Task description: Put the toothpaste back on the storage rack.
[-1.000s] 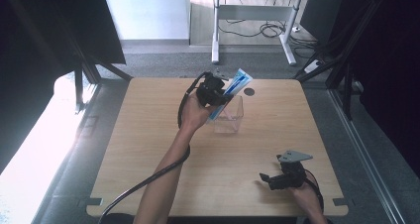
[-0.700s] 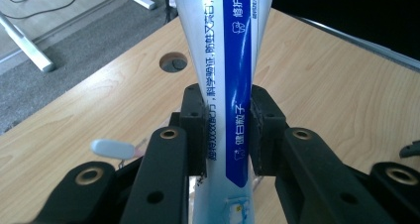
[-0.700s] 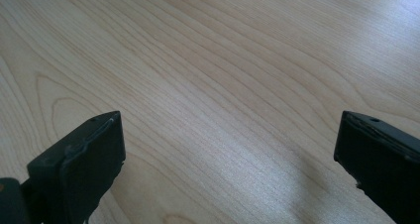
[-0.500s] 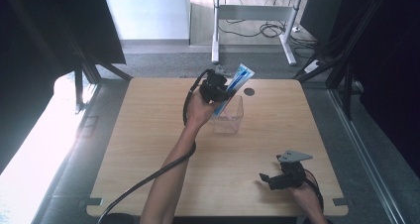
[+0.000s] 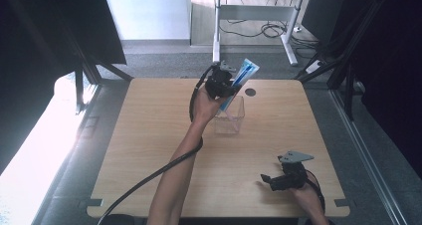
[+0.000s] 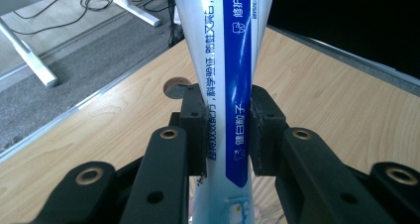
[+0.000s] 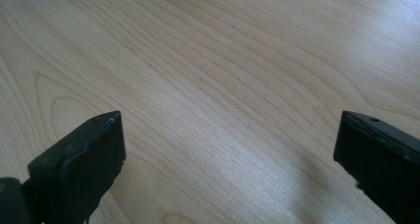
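Blue-and-white, the tube (image 6: 229,85) is pinched between the jaws of the left hand-held gripper (image 5: 222,84), held tilted above the clear box (image 5: 230,116) at the far middle of the wooden surface (image 5: 149,130), its lower end at the box's open top. Just beyond the box a round hole (image 5: 250,91) is cut in the surface. Near the front right corner, the right hand-held gripper (image 5: 271,179) rests low with jaws spread wide on nothing.
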Demonstrator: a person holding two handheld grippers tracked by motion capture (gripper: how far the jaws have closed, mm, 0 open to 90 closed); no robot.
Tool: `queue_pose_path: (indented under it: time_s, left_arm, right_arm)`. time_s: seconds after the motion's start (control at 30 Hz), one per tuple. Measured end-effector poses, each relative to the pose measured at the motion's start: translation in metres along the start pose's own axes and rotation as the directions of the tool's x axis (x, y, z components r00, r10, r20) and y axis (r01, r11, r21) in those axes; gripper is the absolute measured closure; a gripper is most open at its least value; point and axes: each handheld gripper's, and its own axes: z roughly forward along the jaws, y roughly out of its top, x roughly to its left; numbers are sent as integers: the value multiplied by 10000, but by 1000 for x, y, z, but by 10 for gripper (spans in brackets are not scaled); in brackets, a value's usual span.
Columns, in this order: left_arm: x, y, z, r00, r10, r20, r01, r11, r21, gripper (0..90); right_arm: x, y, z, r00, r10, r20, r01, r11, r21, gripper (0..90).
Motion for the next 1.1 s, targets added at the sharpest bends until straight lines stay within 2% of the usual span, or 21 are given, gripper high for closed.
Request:
queue_pose_path:
  time_s: [0.37,0.6,0.77,1.1]
  left_arm:
    - [0,-10,15,9997,91,-243,-95,9997,-202,728]
    - [-3,-21,26,9992,277,-298,-277,9996,-7,727]
    - [-4,-30,34,9994,247,-262,-248,9997,-5,726]
    - [-6,-42,39,9991,343,-247,-340,9993,144,725]
  right_arm:
    - [0,0,0,10000,-8,-6,8,10000,17,0]
    - [-1,0,0,10000,-16,-8,16,10000,20,0]
    - [-2,-1,0,10000,-30,2,30,10000,35,0]
    - [-2,-1,0,10000,-32,4,32,10000,58,0]
